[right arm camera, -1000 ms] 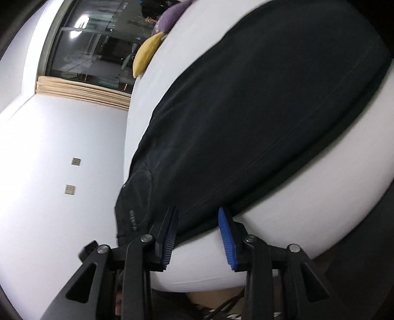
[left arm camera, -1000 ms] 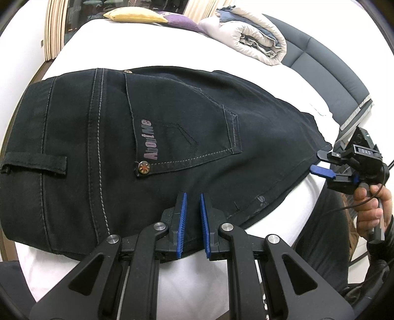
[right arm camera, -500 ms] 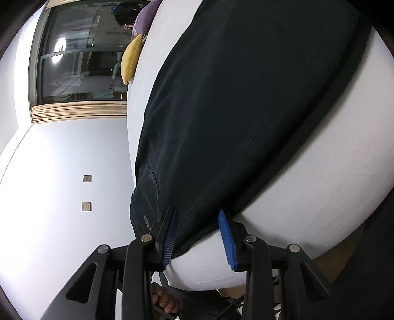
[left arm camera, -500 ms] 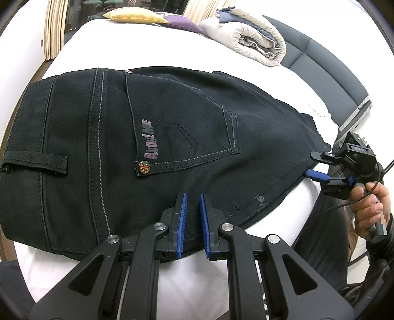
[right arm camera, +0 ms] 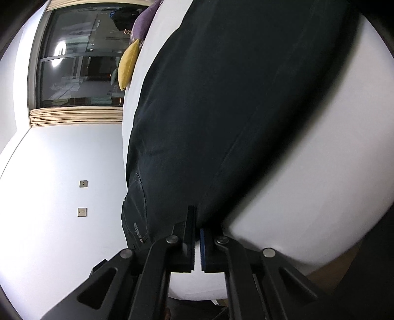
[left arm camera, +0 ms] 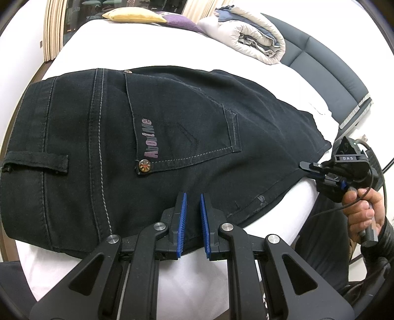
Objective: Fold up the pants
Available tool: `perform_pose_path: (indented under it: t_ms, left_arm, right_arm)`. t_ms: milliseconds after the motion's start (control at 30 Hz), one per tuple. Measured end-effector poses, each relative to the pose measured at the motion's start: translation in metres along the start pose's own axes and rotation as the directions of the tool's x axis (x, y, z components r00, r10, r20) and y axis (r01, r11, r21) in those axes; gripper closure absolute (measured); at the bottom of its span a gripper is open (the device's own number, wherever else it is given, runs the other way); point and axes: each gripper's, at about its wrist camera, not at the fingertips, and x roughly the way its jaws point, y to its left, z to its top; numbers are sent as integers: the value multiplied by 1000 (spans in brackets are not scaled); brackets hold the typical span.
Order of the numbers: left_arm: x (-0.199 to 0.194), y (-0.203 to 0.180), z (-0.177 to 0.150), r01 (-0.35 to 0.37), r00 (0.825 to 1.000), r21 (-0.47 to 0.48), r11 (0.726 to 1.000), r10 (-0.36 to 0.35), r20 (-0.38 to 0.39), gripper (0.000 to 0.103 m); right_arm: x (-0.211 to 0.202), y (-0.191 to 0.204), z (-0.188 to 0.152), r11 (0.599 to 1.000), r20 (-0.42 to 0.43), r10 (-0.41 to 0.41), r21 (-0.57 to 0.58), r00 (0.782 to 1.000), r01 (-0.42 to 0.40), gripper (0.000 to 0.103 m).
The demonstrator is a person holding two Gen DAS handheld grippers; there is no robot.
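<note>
Black pants [left arm camera: 172, 137] lie flat on the white bed [left arm camera: 138, 46], back pocket up, waistband at the left, legs running to the right. My left gripper [left arm camera: 193, 197] hovers over the pants' near edge below the pocket, jaws a narrow gap apart with nothing between them. My right gripper [left arm camera: 307, 169] is at the leg end on the right, held by a hand. In the right wrist view the right gripper [right arm camera: 197, 221] is shut on the pants' [right arm camera: 234, 110] edge at the bed's side.
A rolled beige and grey duvet [left arm camera: 248, 37] lies at the bed's far side, with a yellow pillow [left arm camera: 133, 16] and a purple pillow [left arm camera: 179, 23]. A dark grey headboard [left arm camera: 327, 66] runs along the right. A window [right arm camera: 81, 61] is on the far wall.
My right gripper has moved in onto the pants' leg edge and closed on it. The left gripper has stayed in place.
</note>
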Motion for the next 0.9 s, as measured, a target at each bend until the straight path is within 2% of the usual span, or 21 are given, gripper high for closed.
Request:
perform_pose_path:
  t_ms: [300,400,467,533,633,700,733,767,867,900]
  left_arm:
    - [-2,-1,0,-11,1000,-8,1000,11,4,91]
    - [-7,-6,4,-21,1000,-17,1000,21,7,91]
    - [-12,-10,12,-19,1000,-28,999,20,12,91]
    - [-17,-15,25,13,999,-27,1000,-12,40,91]
    - [-14,-29,52,32,997,12,999,-33,67,91]
    - [-6,-37,69,36,997,34,999,-38,73,91]
    - [6,-42,82,45,996,55,997,-49,70,91]
    - [18,-45,91,35,998,66,997,-39,58,91]
    - [54,-46,106,-12,1000,81,997,12,5,91]
    - [72,-40,106,-30,999,56,998,32,-36,91]
  right_arm:
    - [-4,-4,-2,1000,7,13,-11,1000,-13,103]
    - [-10,-11,-3,999,2,46,22,999,-46,102]
    - [-16,-9,-5,999,-16,46,21,999,-46,95]
    - [-28,3,-7,1000,-13,1,-31,1000,-2,73]
    - [-52,24,0,991,22,-72,-112,997,75,71]
    - [-71,43,10,975,92,-120,-175,988,135,71]
    - [-79,53,17,972,125,-105,-198,987,128,71]
    - [-83,62,26,971,138,-55,-221,989,85,71]
    - [-73,76,54,964,102,95,-258,990,-66,71]
    - [-65,76,64,963,96,106,-257,990,-78,71]
